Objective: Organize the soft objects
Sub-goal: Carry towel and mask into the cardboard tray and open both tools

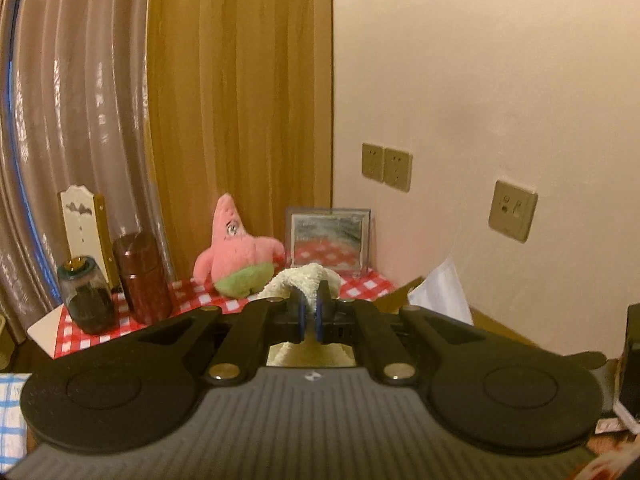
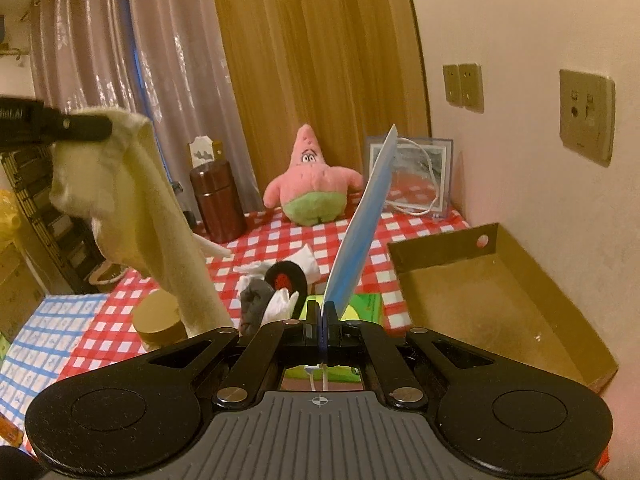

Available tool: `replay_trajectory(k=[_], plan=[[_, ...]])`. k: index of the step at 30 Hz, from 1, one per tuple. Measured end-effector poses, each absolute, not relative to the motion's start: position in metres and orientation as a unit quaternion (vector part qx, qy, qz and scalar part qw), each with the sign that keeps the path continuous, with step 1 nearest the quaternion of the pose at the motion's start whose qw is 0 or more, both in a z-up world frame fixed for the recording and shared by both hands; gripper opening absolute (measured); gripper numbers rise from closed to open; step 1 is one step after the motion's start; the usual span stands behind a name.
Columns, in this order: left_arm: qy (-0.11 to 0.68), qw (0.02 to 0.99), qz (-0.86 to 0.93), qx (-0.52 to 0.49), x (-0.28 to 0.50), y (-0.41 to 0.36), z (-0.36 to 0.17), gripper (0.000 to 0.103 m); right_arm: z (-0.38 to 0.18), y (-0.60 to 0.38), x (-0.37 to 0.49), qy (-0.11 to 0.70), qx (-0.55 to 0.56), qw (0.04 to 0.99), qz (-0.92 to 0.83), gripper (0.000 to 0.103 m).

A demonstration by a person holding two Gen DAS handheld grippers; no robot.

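Note:
My left gripper (image 1: 311, 304) is shut on a cream towel (image 1: 304, 278) and holds it up in the air. In the right wrist view the towel (image 2: 132, 208) hangs from the left gripper (image 2: 108, 124) at the upper left. My right gripper (image 2: 322, 314) is shut on a blue face mask (image 2: 360, 232) that stands up from the jaws, its white ear loop trailing behind. A pink star plush (image 2: 312, 180) sits at the back of the checked table; it also shows in the left wrist view (image 1: 236, 248). A grey sock and white cloths (image 2: 272, 296) lie near the right gripper.
An open cardboard box (image 2: 492, 296) stands at the right against the wall. A brown canister (image 2: 218, 200), a small mirror frame (image 2: 416, 172), a yellow-lidded jar (image 2: 158, 316) and a black round item (image 2: 286, 276) are on the red checked tablecloth (image 2: 260, 240). A dark jar (image 1: 86, 296) stands at the left.

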State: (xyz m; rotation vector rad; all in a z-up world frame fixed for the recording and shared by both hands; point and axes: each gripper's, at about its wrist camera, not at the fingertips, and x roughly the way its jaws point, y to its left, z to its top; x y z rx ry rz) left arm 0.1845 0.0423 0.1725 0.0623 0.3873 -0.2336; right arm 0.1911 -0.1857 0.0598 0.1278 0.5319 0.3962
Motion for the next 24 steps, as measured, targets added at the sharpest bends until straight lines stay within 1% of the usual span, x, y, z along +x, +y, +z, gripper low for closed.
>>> replay_trajectory(k=[16, 24], plan=[[0.162, 0.973, -0.159, 0.03, 0.185, -0.006, 0.223, 0.004, 0.099, -0.215, 0.177, 0.224, 0.057, 0.956, 0.181, 0.0], [0.17, 0.965, -0.194, 0.038, 0.207, -0.054, 0.213, 0.004, 0.102, -0.248, 0.18, 0.231, 0.042, 0.958, 0.166, 0.0]])
